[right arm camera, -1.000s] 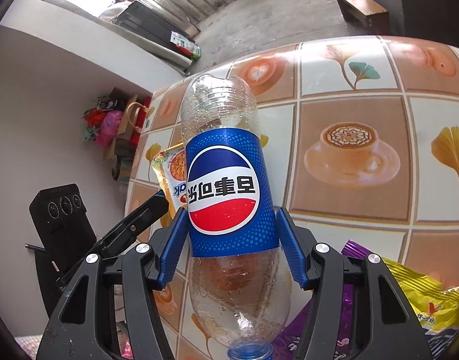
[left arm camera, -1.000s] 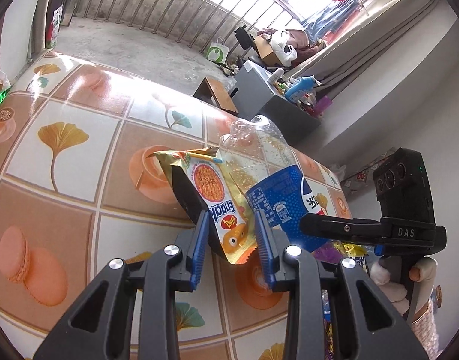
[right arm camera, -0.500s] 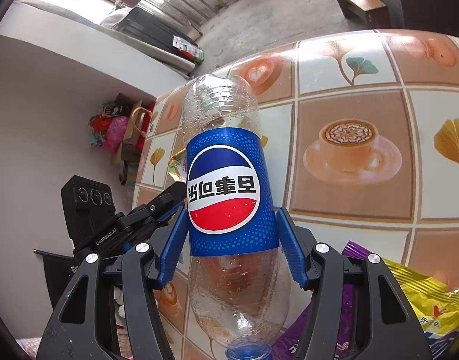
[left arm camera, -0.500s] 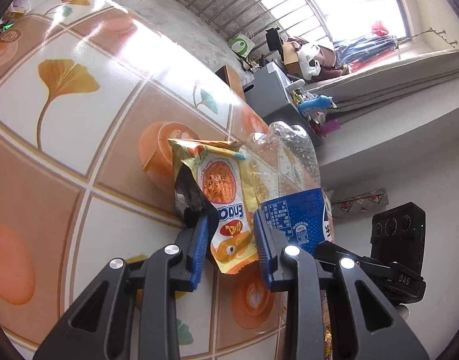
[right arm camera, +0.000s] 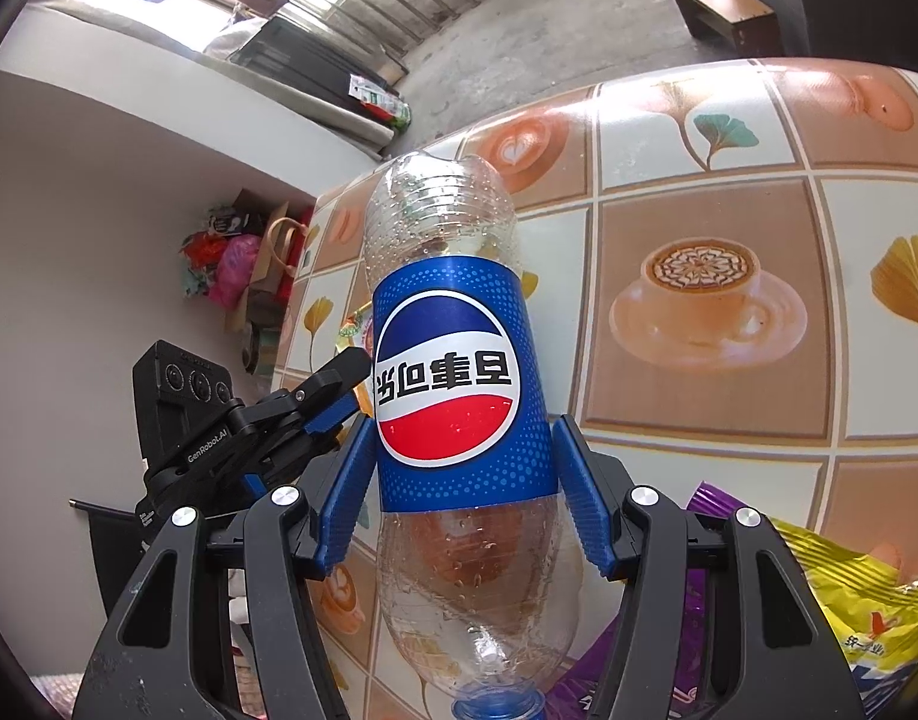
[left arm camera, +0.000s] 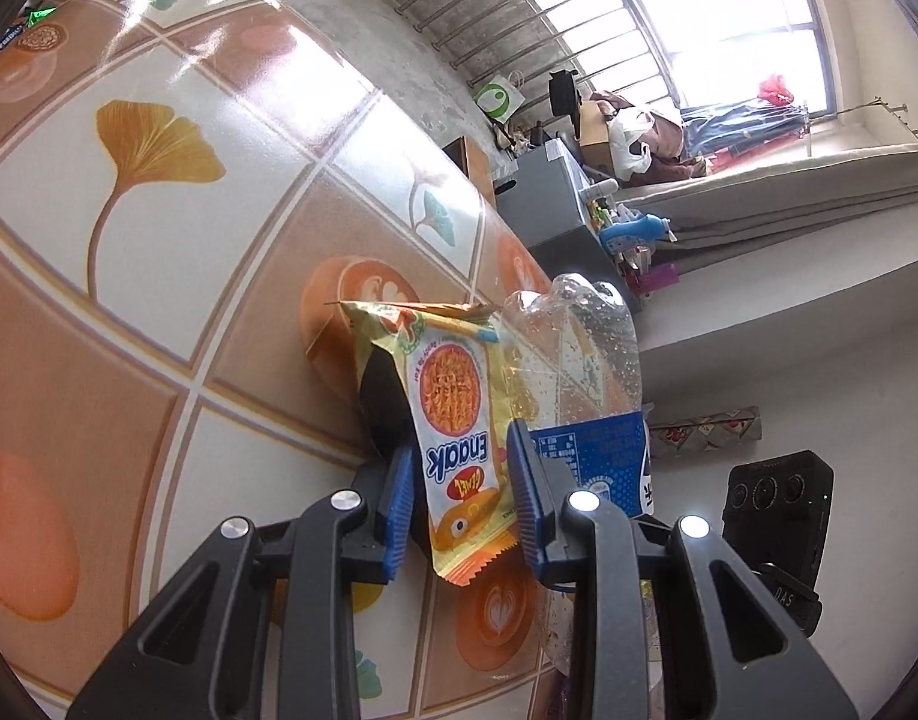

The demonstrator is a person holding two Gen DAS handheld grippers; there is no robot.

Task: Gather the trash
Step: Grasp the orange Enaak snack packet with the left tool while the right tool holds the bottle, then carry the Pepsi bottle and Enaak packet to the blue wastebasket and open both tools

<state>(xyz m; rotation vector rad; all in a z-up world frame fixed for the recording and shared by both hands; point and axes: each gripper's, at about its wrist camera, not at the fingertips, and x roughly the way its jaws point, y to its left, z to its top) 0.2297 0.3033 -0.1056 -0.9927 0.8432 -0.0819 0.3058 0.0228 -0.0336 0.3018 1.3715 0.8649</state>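
while each hand-held gripper clamps trash, wrapper (left arm camera: 456, 438) presses bottle (right arm camera: 459, 384) above table (right arm camera: 711, 324).

1. The bottle's (right arm camera: 459, 372) blue cap is cut off by the right wrist picture's lower edge.
2. The yellow wrapper (right arm camera: 867, 618) runs out of the corner.
3. In the left wrist picture, the snack packet (left arm camera: 453, 414) hides part of the bottle (left arm camera: 585, 372).

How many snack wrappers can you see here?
3, maybe more hidden: an Enaak packet between the left gripper's fingers, and a yellow wrapper and a purple wrapper lying on the table.
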